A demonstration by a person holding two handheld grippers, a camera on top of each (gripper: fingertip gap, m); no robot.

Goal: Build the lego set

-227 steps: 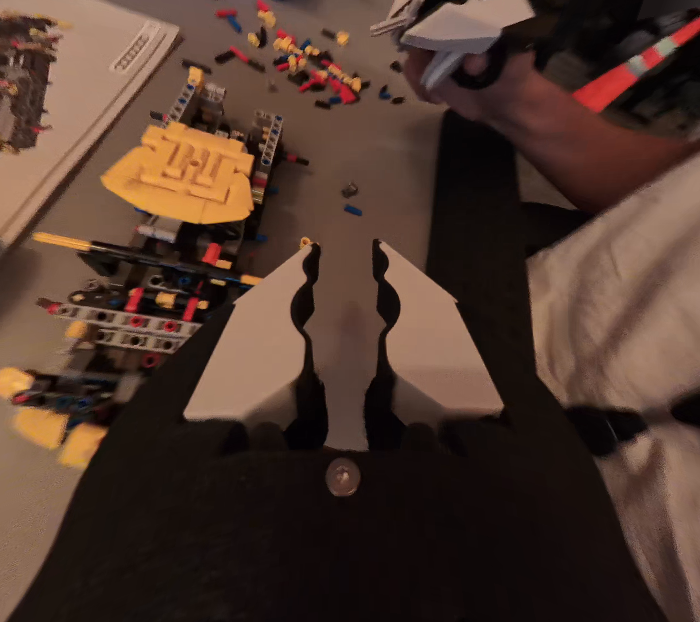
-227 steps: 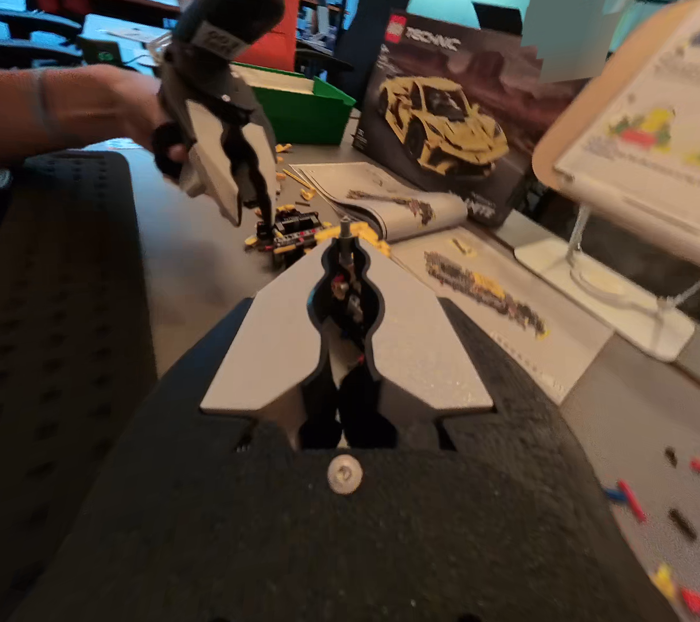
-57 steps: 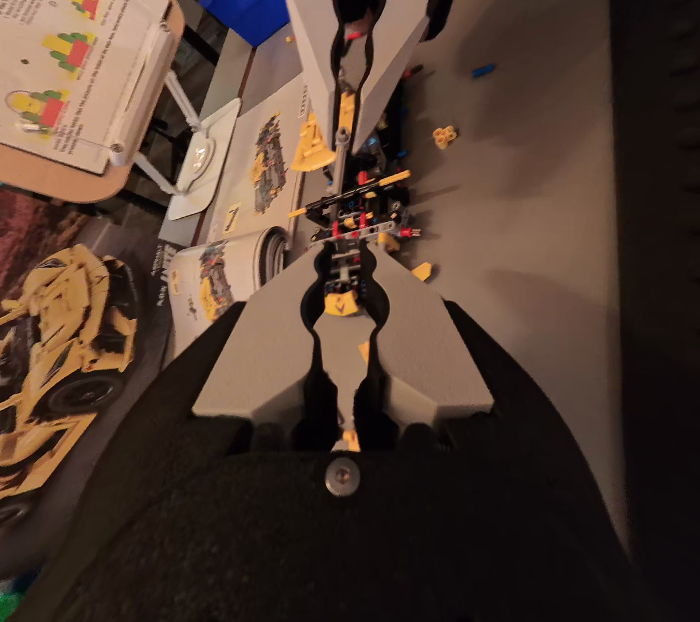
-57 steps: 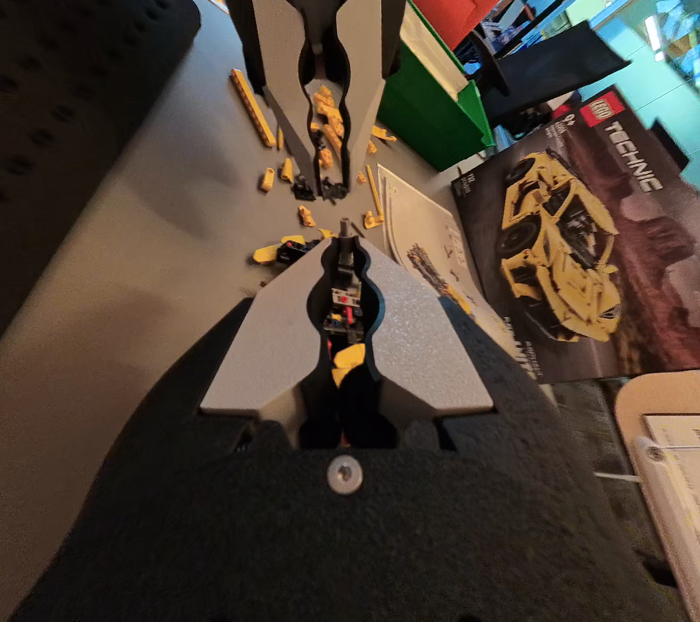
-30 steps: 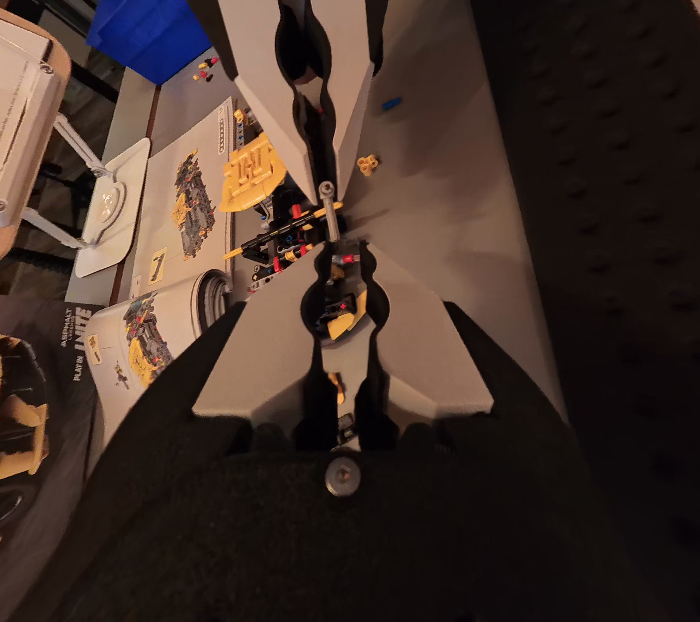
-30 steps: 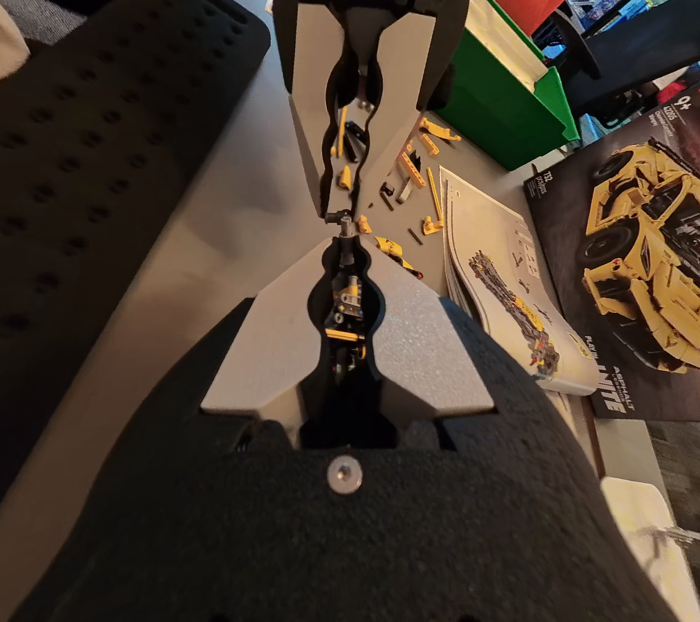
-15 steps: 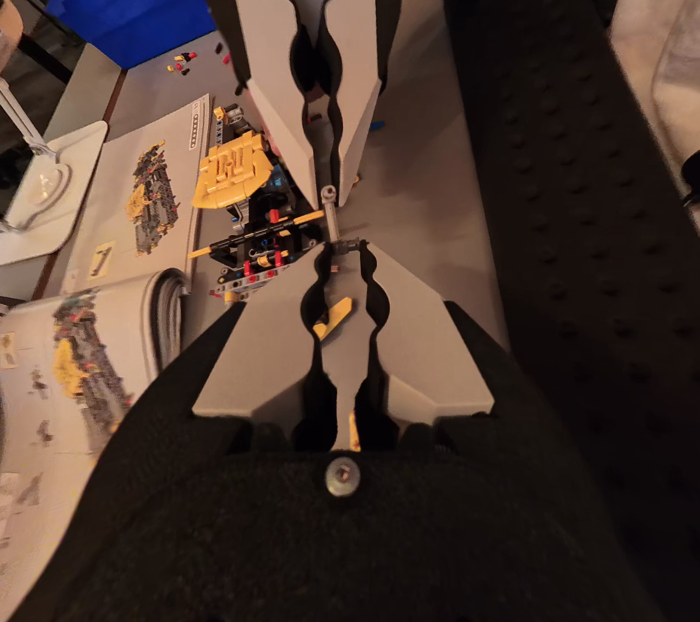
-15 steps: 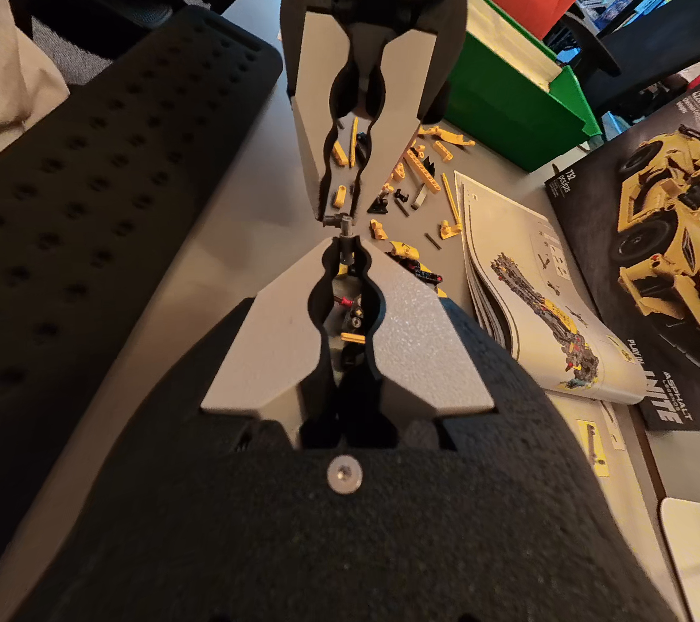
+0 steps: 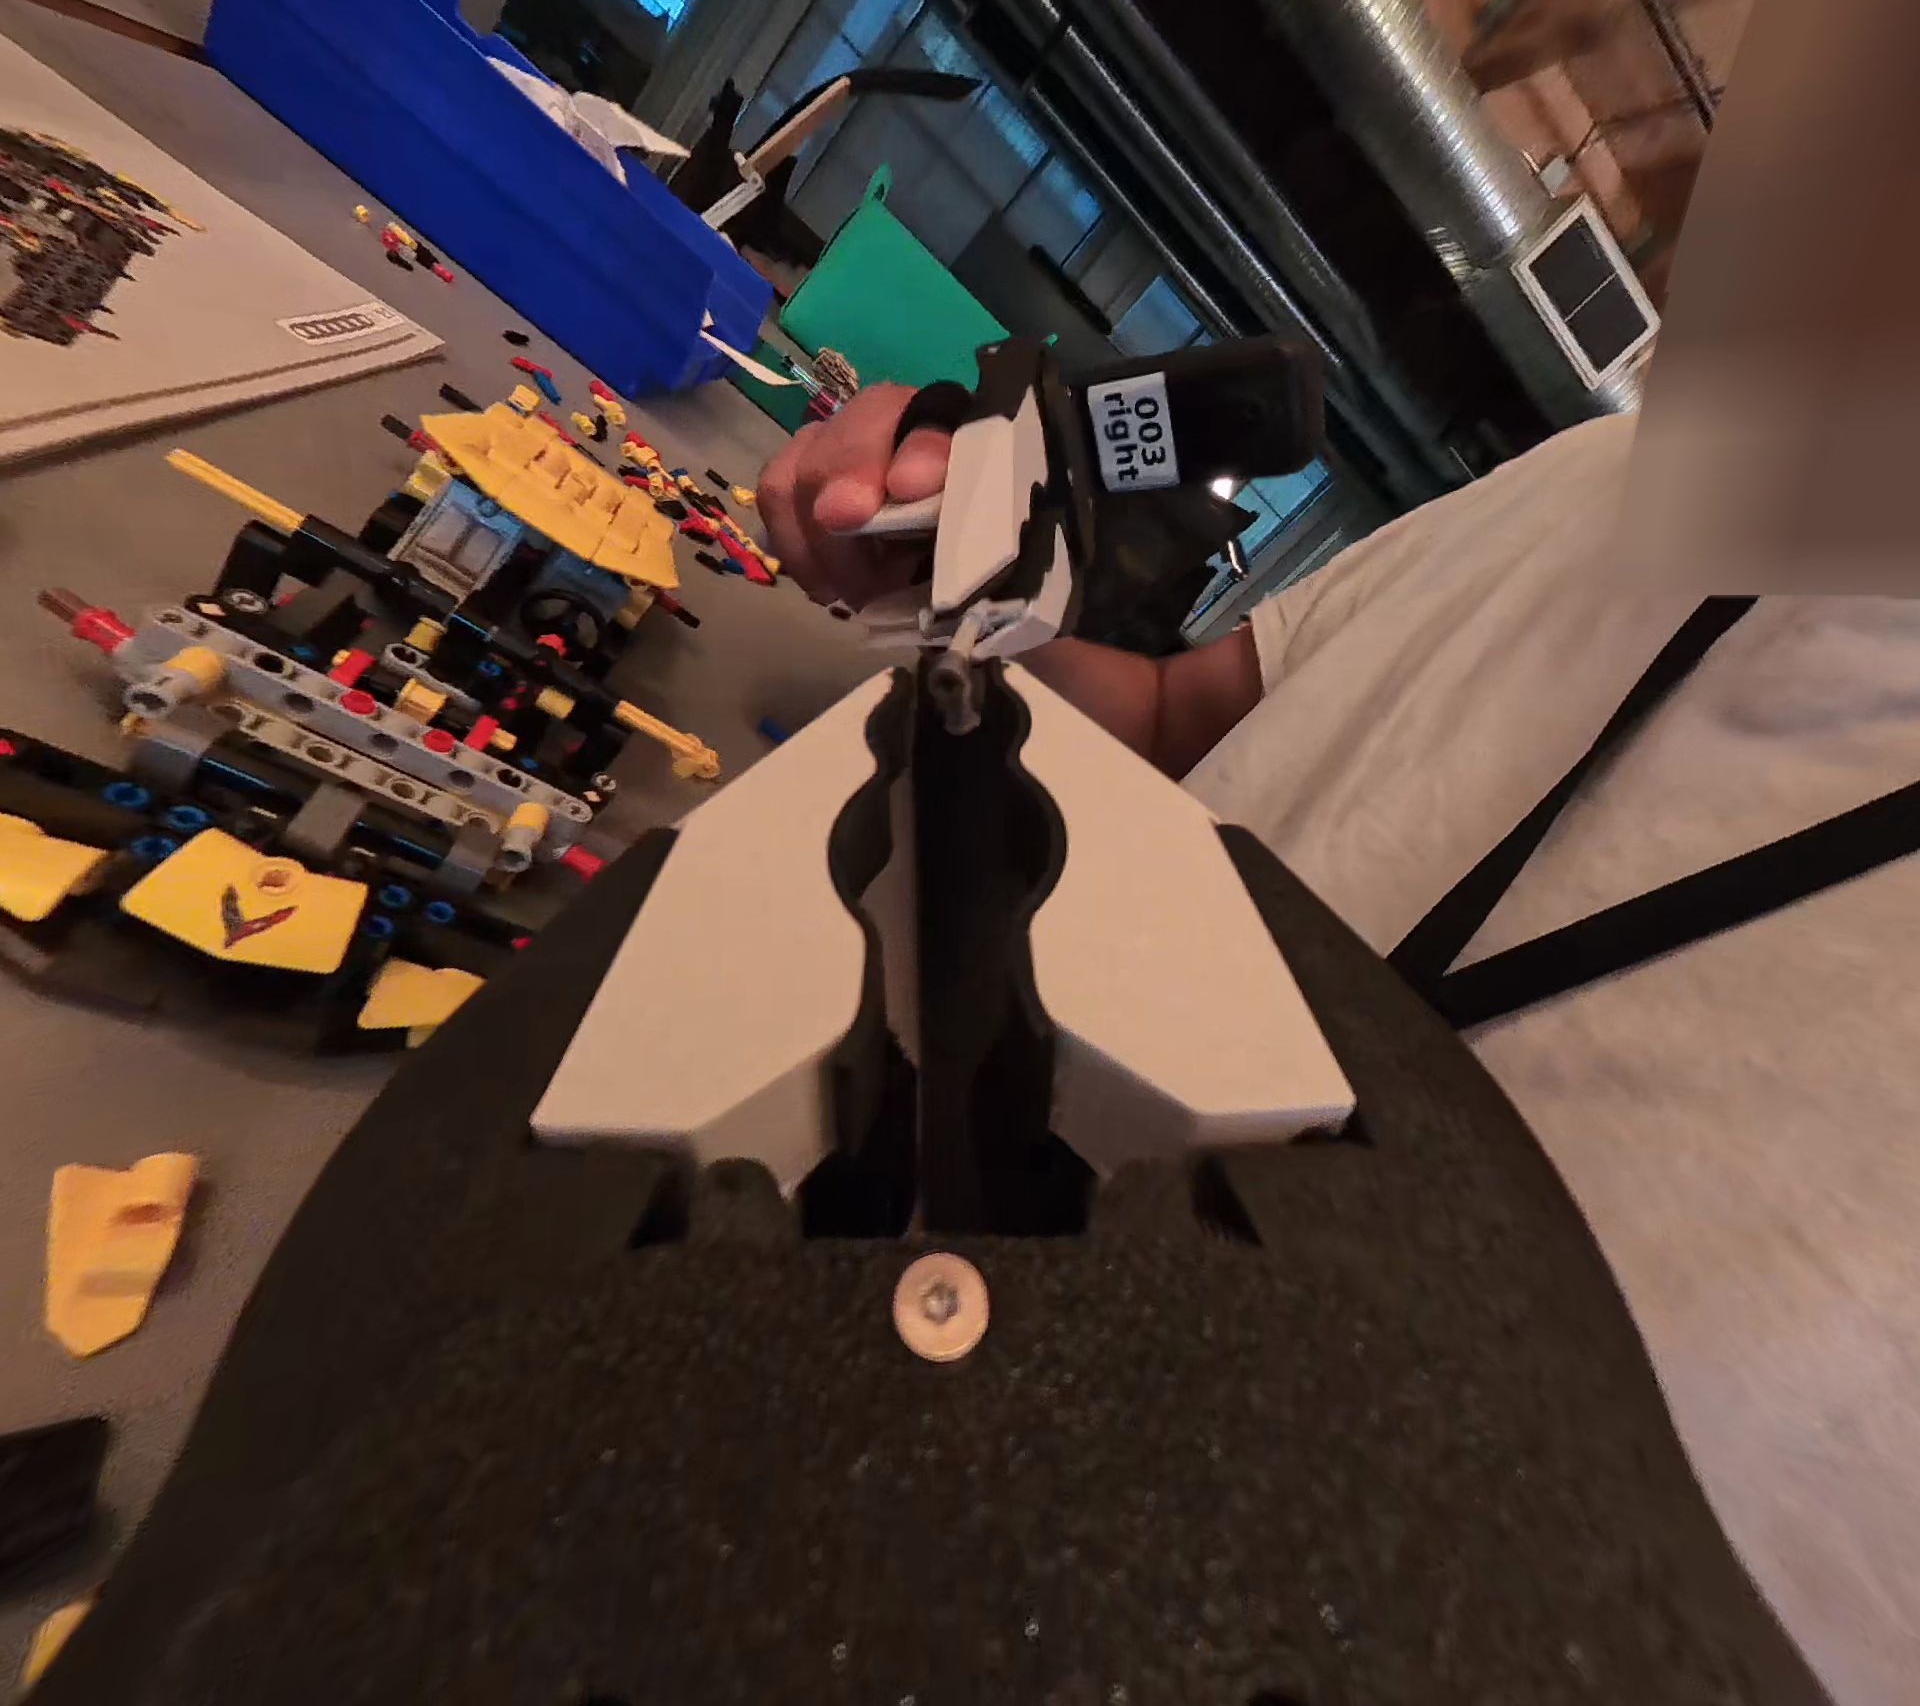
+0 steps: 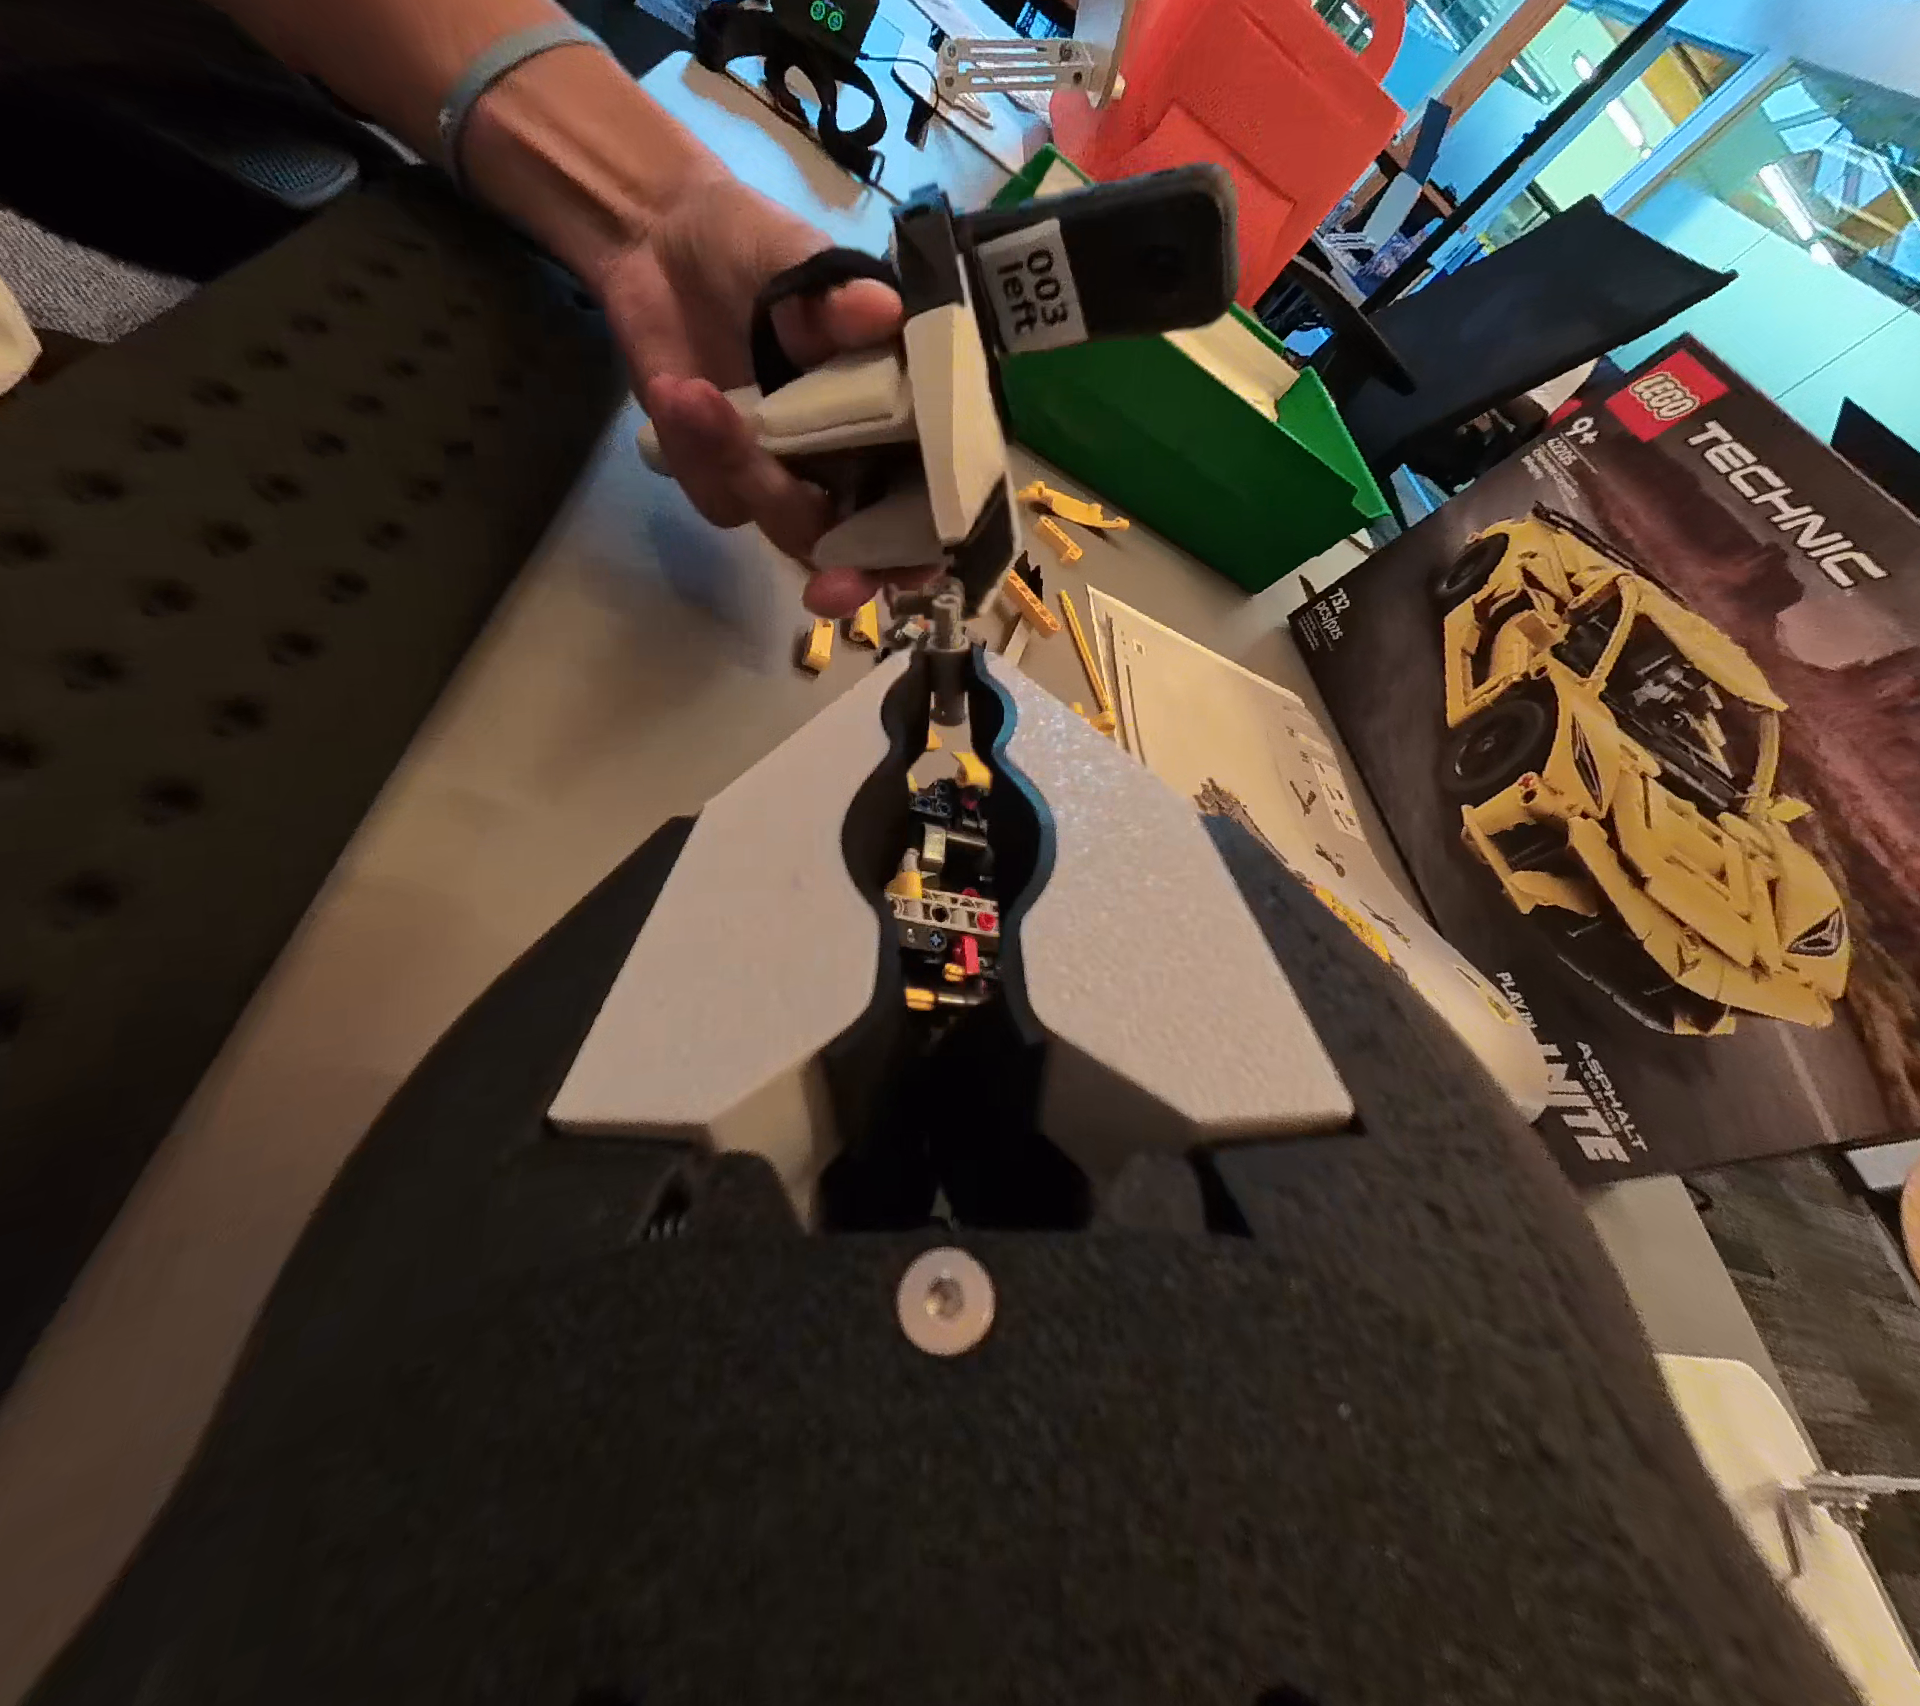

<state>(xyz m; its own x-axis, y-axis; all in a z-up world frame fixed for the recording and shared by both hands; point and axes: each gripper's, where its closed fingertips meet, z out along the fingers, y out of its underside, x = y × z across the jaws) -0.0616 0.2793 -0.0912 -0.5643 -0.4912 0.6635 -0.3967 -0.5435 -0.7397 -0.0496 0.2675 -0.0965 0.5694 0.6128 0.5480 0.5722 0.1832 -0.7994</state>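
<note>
Both grippers are up off the worktop (image 9: pixel 727 648), tips meeting mid-air. Left gripper (image 9: pixel 951 700): jaws closed on a small grey pin (image 9: pixel 954 692) at the very tip. Right gripper (image 10: pixel 948 669): jaws closed on a short grey axle piece (image 10: pixel 945 628) that sticks out of its tip. In the right wrist view the left gripper comes in from 12 o'clock and the two small parts touch end to end; whether they are already seated together, can't tell. Looks like a mid-air join of a small sub-part, not yet fitted to the car. Chassis (image 9: pixel 343 700) sits on the worktop at 9 o'clock in the left view: grey and black beams, red and blue pins, yellow hood panel (image 9: pixel 551 477) on one end, a yellow badge panel (image 9: pixel 244 913) at the near end. No wheels or side panels visible. Loose pile of small parts (image 9: pixel 675 477) behind it, a loose yellow panel (image 9: pixel 114 1241) at 8 o'clock, more yellow beams (image 10: pixel 1049 555) near the green bin (image 10: pixel 1195 451). Open manual (image 10: pixel 1247 763) and box (image 10: pixel 1642 763) lie at 3 o'clock in the right view. Judging by the box picture, the build is early-to-mid: frame mostly there, most bodywork left.
</note>
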